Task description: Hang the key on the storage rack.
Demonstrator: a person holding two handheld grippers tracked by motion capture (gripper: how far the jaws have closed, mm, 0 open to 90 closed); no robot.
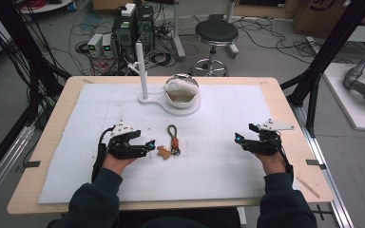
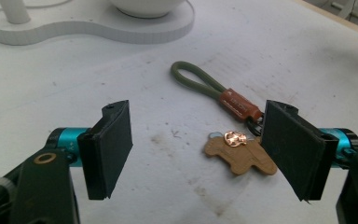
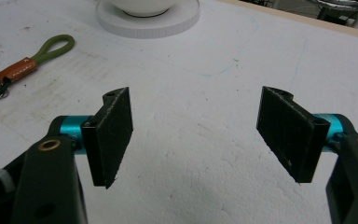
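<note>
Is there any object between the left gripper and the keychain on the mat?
Nothing visible stands between them. The left gripper is open and just beside the keychain, with bare white mat in the gap. In the left gripper view the wooden charm lies near one jaw.

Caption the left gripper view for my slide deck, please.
Open left gripper poised over a keychain with green loop and wooden charm.

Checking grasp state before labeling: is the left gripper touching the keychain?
Apart. In the left gripper view, the left gripper has its jaws wide open with nothing clamped; the keychain lies on the white mat beyond, bare mat visible beside the wooden tag.
</note>
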